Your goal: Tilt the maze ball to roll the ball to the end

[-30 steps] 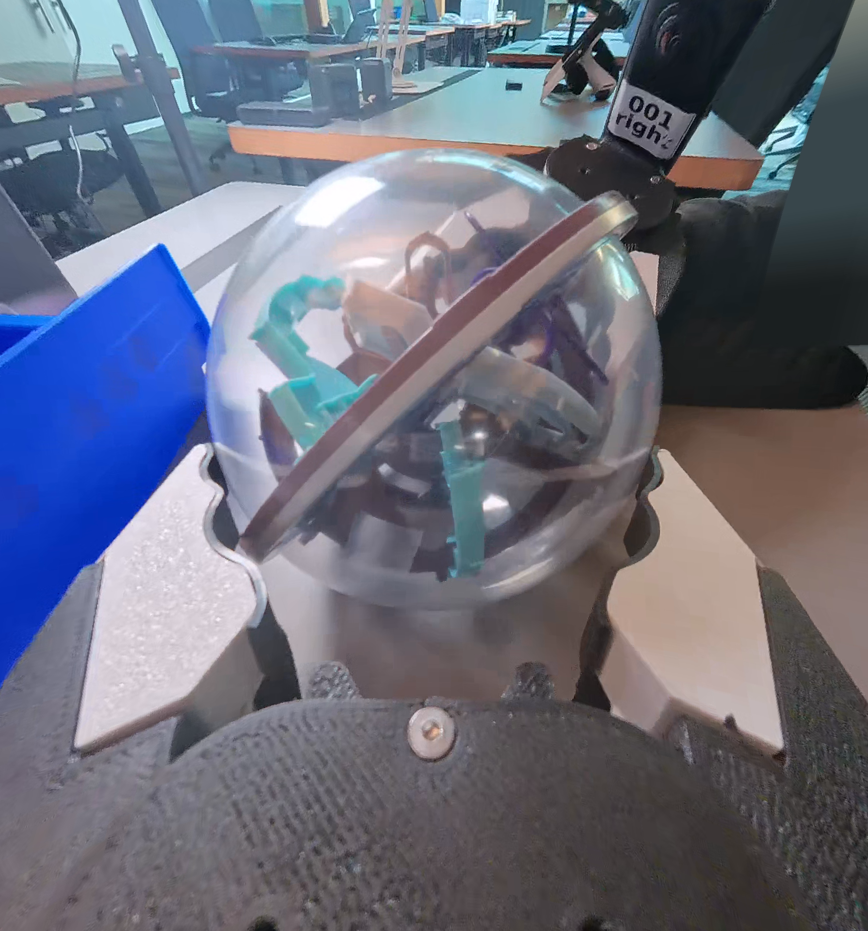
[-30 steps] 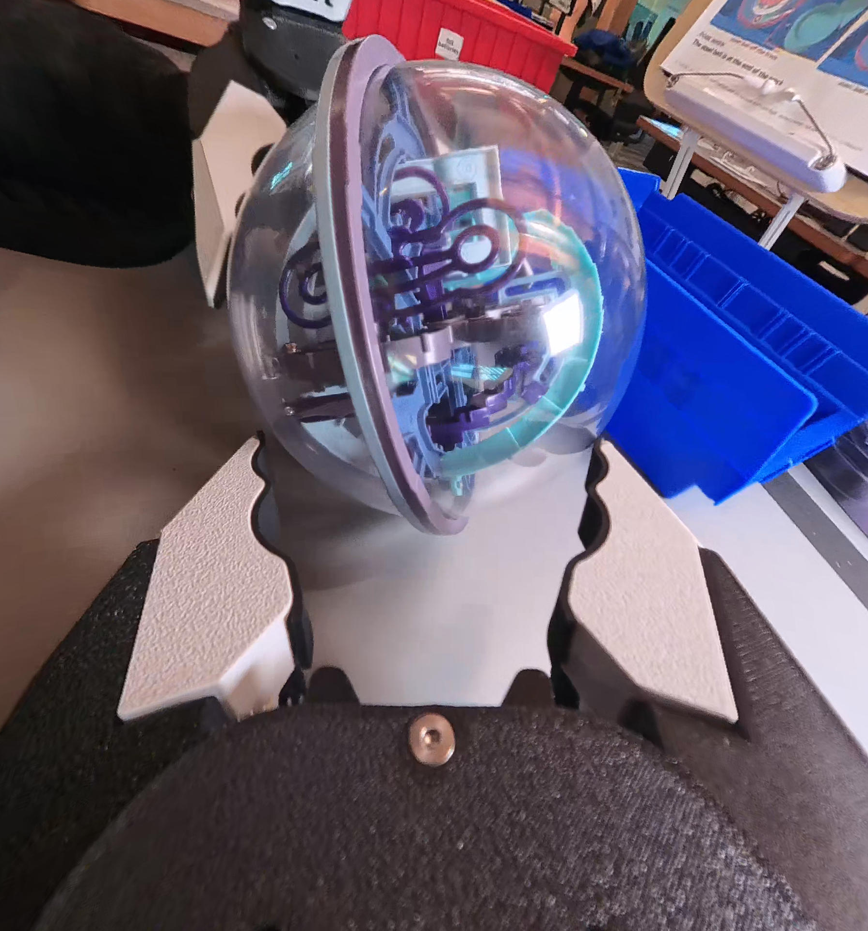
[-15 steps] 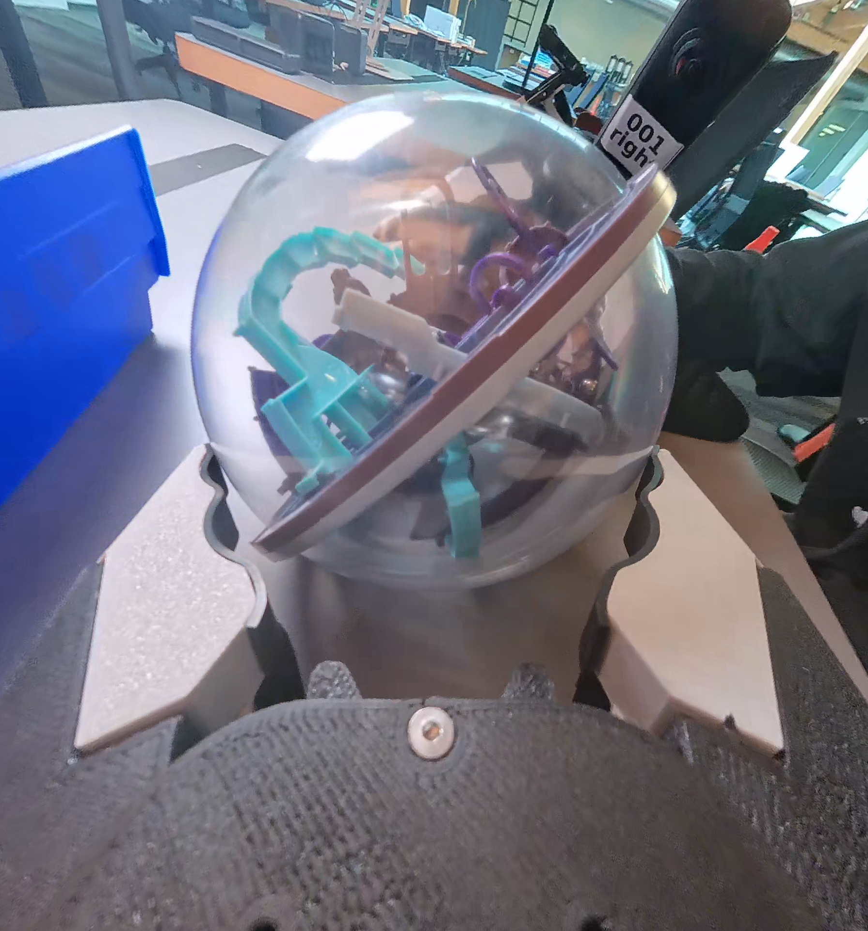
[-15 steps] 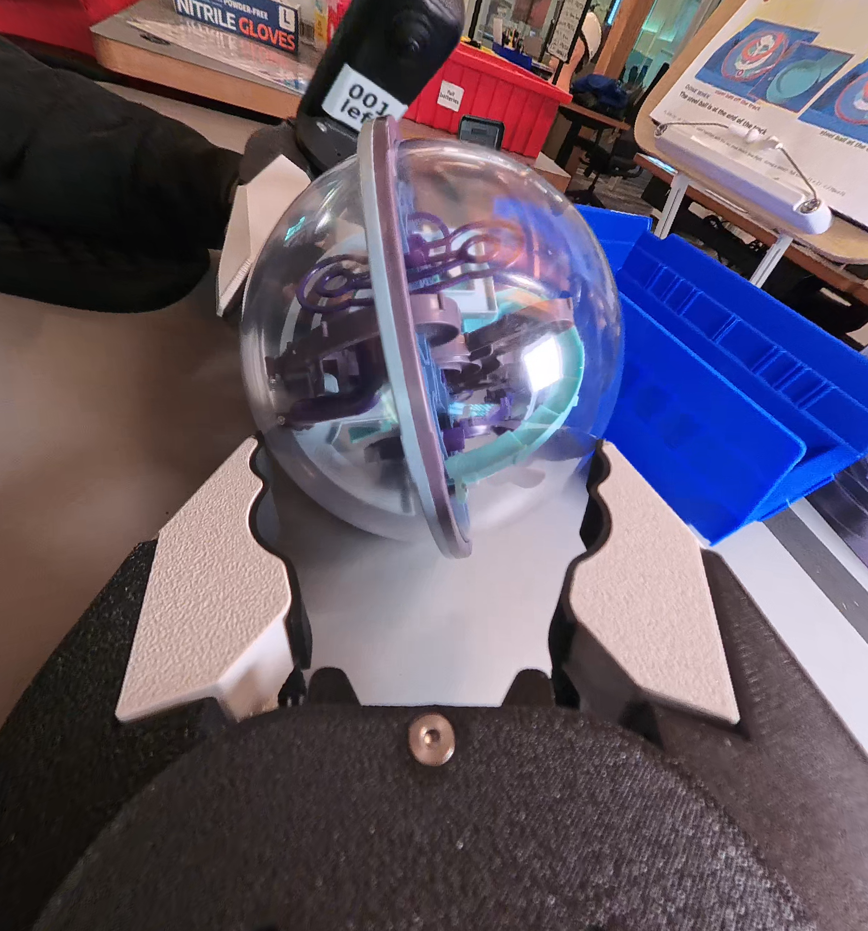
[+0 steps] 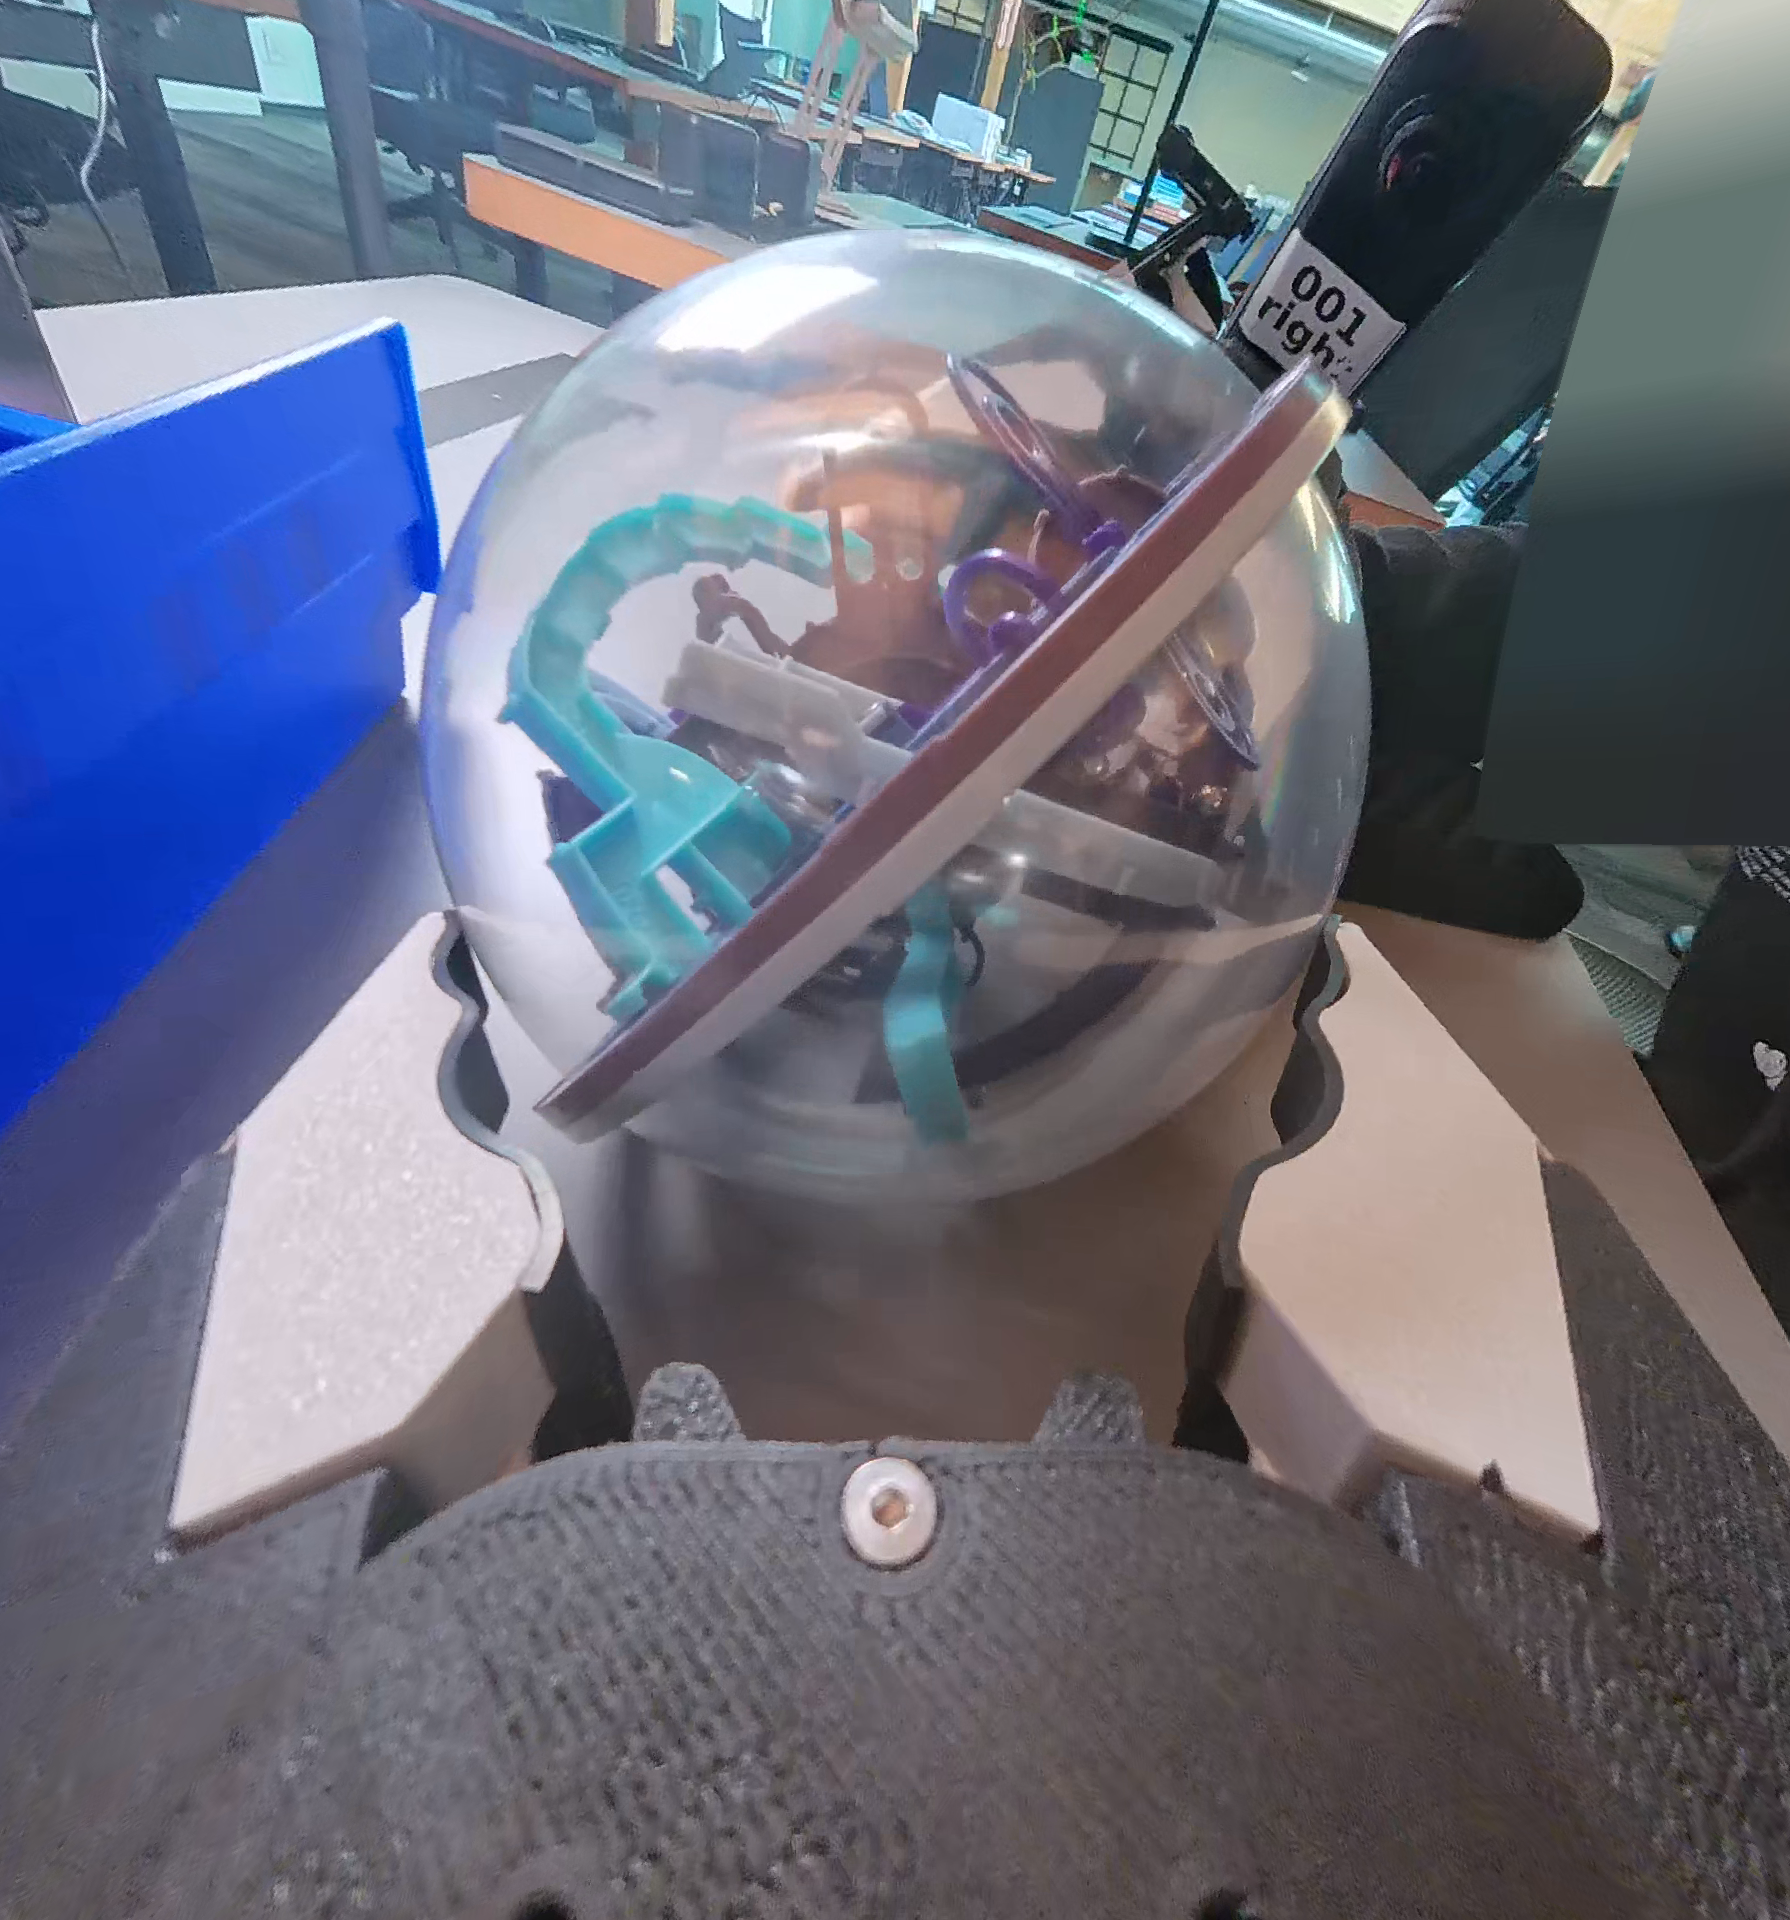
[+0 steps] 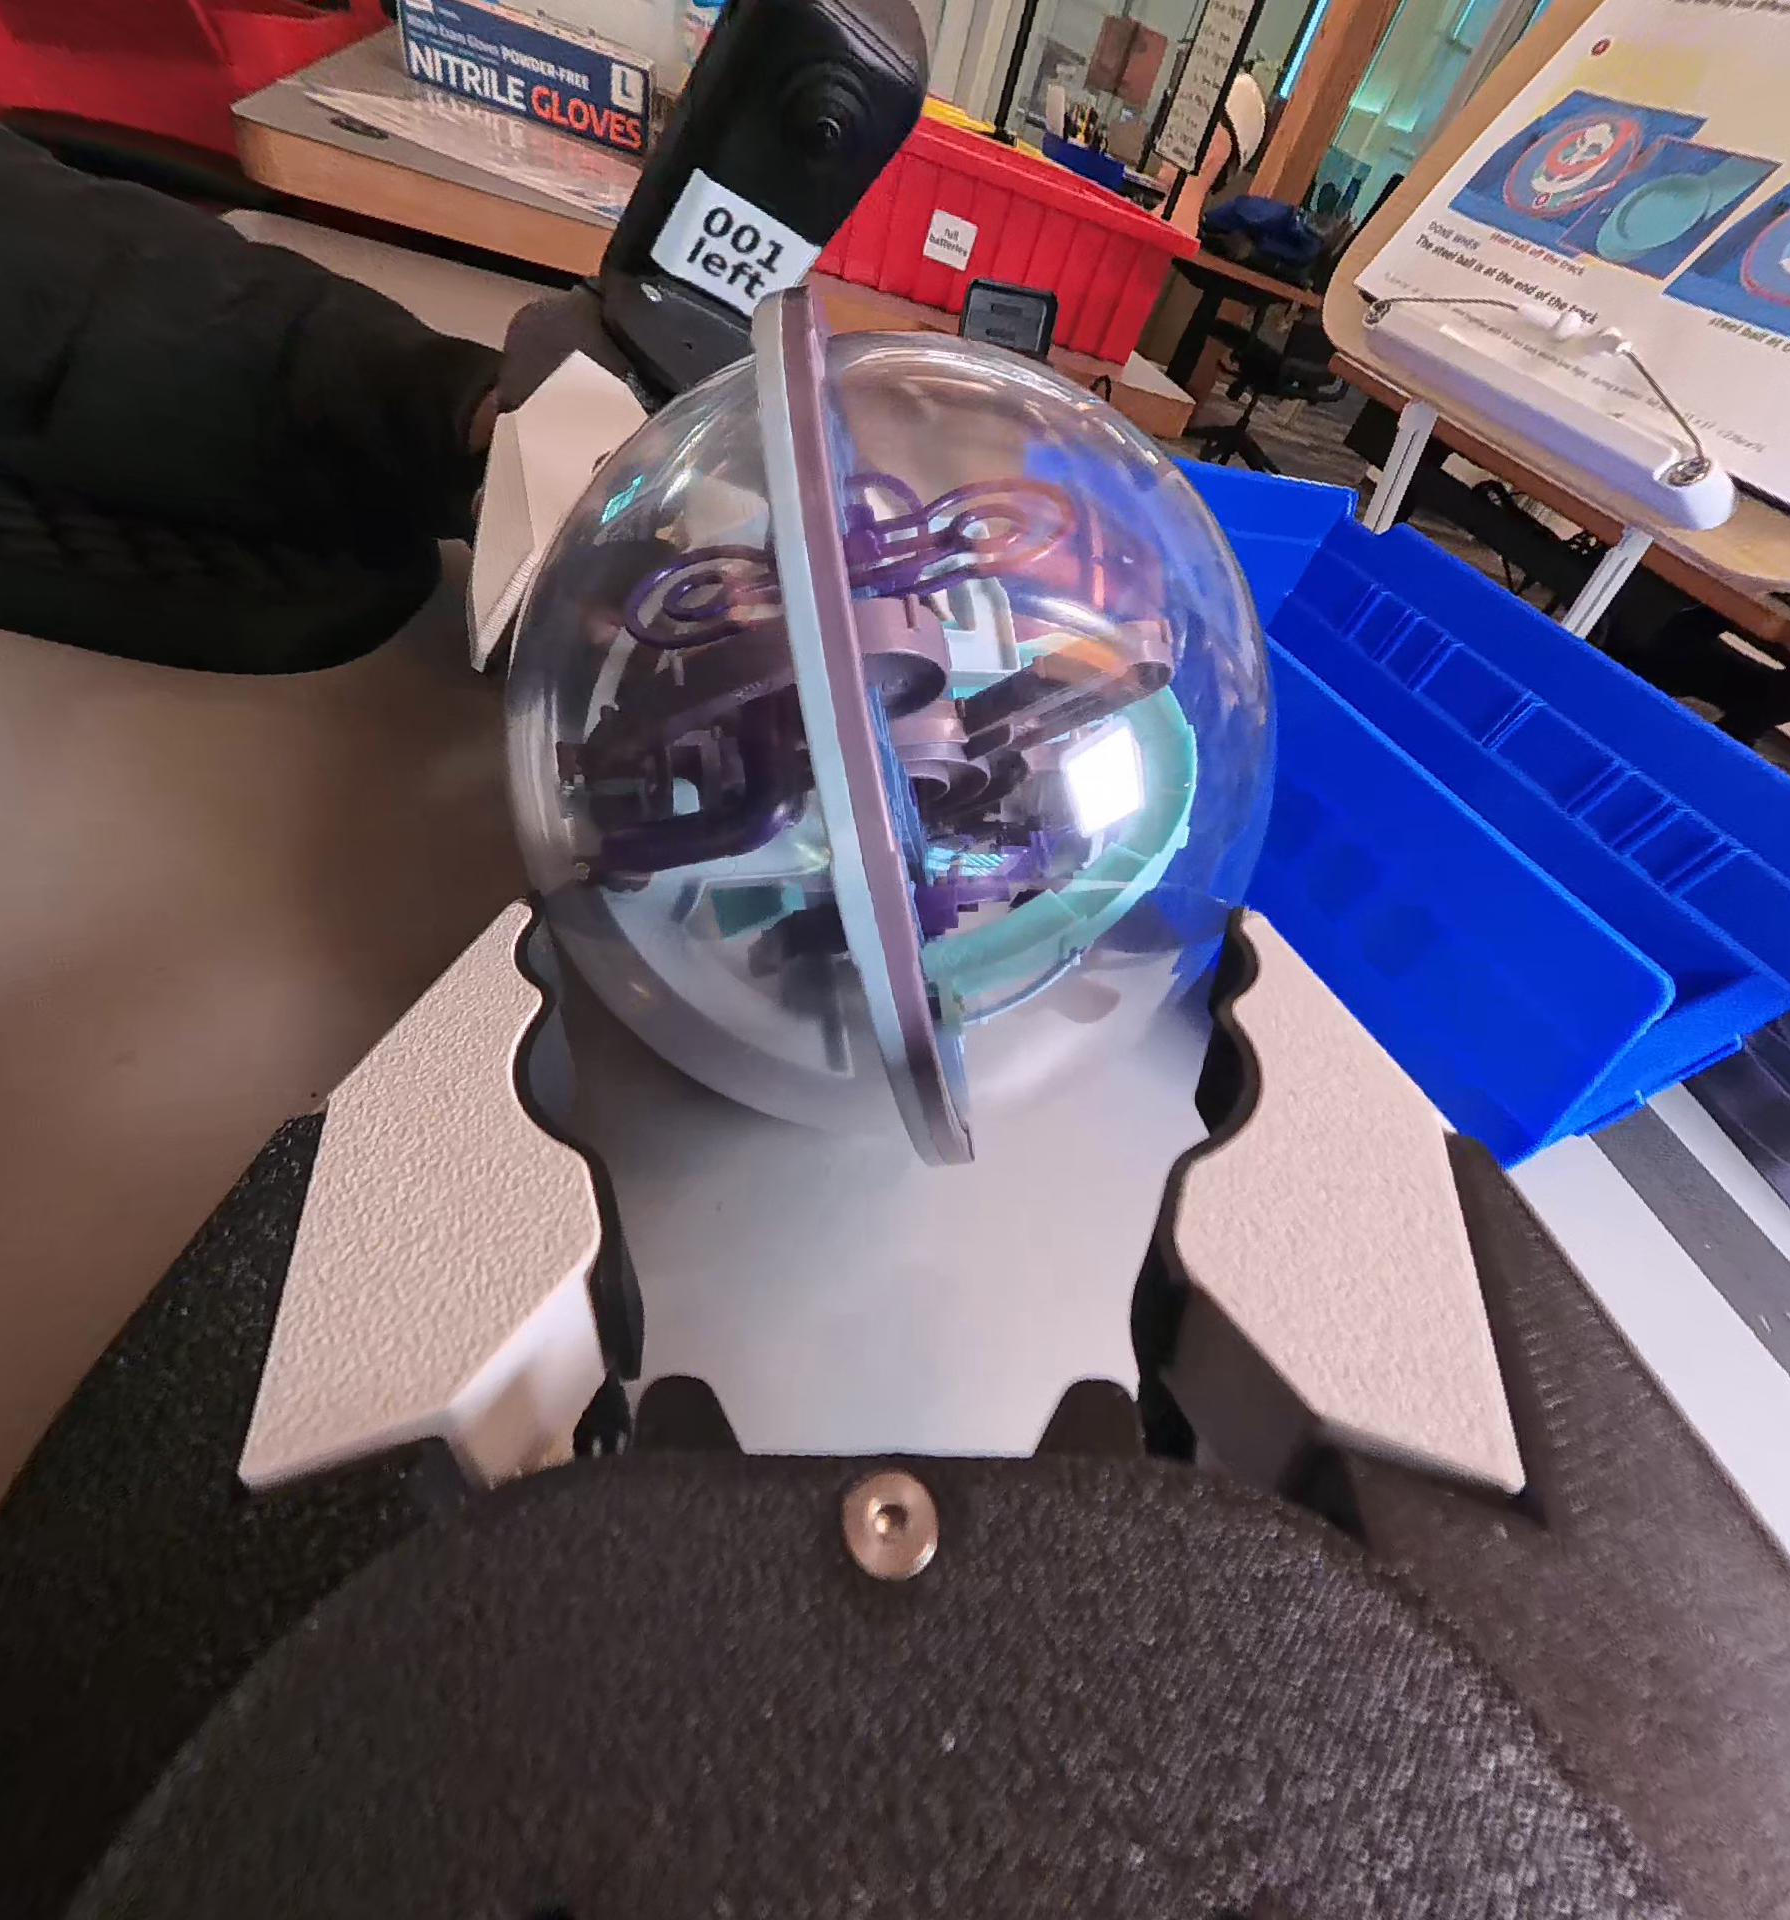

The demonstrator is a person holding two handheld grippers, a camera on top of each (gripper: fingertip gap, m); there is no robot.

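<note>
Maze ball (image 5: 896,717) rim tilted steeper than before; both hand-held grippers (image 5: 891,935) (image 6: 886,935) stay clamped on it.

1. The maze ball (image 5: 891,717) has a clear, glossy plastic shell with smooth teal, purple and grey plastic tracks inside.
2. The fingers (image 6: 434,1174) look like pale, grainy, matt plastic.
3. The gripper body (image 6: 870,1714) is black, rough and ridged.
4. The blue bin (image 6: 1556,831) is smooth, shiny plastic.
5. The table (image 6: 143,883) is smooth and matt.
</note>
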